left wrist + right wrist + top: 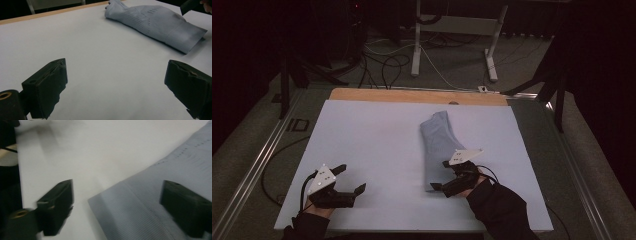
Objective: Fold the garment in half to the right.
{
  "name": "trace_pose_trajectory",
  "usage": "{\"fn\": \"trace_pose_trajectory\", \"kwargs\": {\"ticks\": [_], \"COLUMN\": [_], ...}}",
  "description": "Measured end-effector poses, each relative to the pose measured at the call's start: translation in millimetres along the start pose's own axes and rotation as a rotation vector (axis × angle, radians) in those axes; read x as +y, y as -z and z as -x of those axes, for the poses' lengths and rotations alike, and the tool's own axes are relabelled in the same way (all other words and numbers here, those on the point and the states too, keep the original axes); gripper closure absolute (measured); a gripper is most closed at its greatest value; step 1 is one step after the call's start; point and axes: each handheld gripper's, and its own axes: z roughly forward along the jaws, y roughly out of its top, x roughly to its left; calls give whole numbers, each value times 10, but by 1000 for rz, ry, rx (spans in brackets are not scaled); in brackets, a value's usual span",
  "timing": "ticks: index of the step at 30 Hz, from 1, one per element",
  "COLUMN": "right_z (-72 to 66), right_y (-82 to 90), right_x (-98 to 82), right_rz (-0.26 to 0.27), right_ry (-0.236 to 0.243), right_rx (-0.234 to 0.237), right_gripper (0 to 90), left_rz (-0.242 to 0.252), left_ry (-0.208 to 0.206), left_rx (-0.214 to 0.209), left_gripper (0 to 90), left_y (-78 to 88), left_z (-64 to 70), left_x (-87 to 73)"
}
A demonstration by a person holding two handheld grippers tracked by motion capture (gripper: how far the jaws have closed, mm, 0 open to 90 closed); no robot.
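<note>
Lying folded on the white surface (377, 145), right of centre, a grey-blue garment (439, 145) runs lengthwise away from the person, narrow end toward the far wooden edge (412, 96). Knit texture, lines of small perforations (clearest in the left gripper view, garment (155, 25)).

Right gripper (443, 176): at the near end of the garment, fingers spread wide. From above, one finger sits at the garment's near corner, the other over the cloth. In the right gripper view the fingers (58, 202) straddle the ribbed hem, the corner of the garment (140, 205) lying between them; one finger over bare surface, the other over cloth. Contact with the cloth cannot be told. That frame is slightly blurred.

Left gripper (351, 179): near the front left of the surface, well apart from the garment, fingers (47, 85) wide and holding nothing, bare white between them.

Dark sleeves enter from the bottom of the high view. Beyond the surface: floor cables (382, 62), a white stand frame (454, 30).
</note>
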Motion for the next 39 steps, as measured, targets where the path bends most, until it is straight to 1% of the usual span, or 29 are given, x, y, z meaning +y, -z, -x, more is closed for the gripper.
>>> {"fn": "trace_pose_trajectory", "kwargs": {"ticks": [1,2,4,8,9,11,12,13,14,15,17,18,19,20,21,22,24,29,32,33,34,37,39], "right_z": [6,11,18,26,40,58,60,67,67,83,96,102,106,106,121,123,126,133,136,143,150,168,173], "right_y": [10,13,26,40,54,74,84,99,99,134,166,185,206,206,252,276,319,418,450,479,494,530,548], "right_x": [2,7,16,44,60,70,76,80,80,81,80,79,79,79,74,72,63,5,-34,-77,-100,-177,-231], "right_rz": [10,9,20,19,24,40,46,48,48,67,73,74,74,74,86,85,88,93,98,103,106,114,112], "right_ry": [-5,-3,15,28,36,37,42,55,55,54,52,54,54,54,52,50,54,50,43,31,34,17,14], "right_rx": [3,-6,-17,-23,-38,-41,-52,-62,-62,-79,-94,-99,-106,-106,-114,-114,-122,-121,-132,-137,-146,-153,-164], "right_gripper": [73,73,73,74,74,74,74,74,74,74,74,74,74,74,74,74,74,74,74,74,74,74,74], "left_rz": [-1,-3,-5,-4,-2,-1,0,-3,-3,-2,-2,0,0,0,-3,-5,-17,-29,-25,-23,-24,-30,-38], "left_ry": [-4,-4,-1,-5,0,2,0,-2,-2,0,-2,-13,-13,-16,-20,-23,-27,-31,-30,-33,-33,-31,-36], "left_rx": [0,-1,-1,-7,-13,-18,-25,-28,-28,-33,-35,-47,-47,-56,-70,-81,-92,-96,-95,-94,-92,-91,-86], "left_gripper": [55,55,54,53,51,50,47,40,37,36,30,25,23,23,16,14,9,6,6,5,5,4,3], "left_y": [0,-1,1,10,18,24,29,31,31,37,42,53,53,57,64,65,57,57,64,74,77,87,94], "left_z": [0,-1,-9,-12,-21,-24,-29,-34,-34,-42,-44,-43,-43,-42,-35,-34,-34,-34,-38,-39,-44,-55,-60], "left_x": [0,0,1,8,11,12,12,12,12,12,13,18,18,22,27,28,28,25,29,31,32,25,20]}}
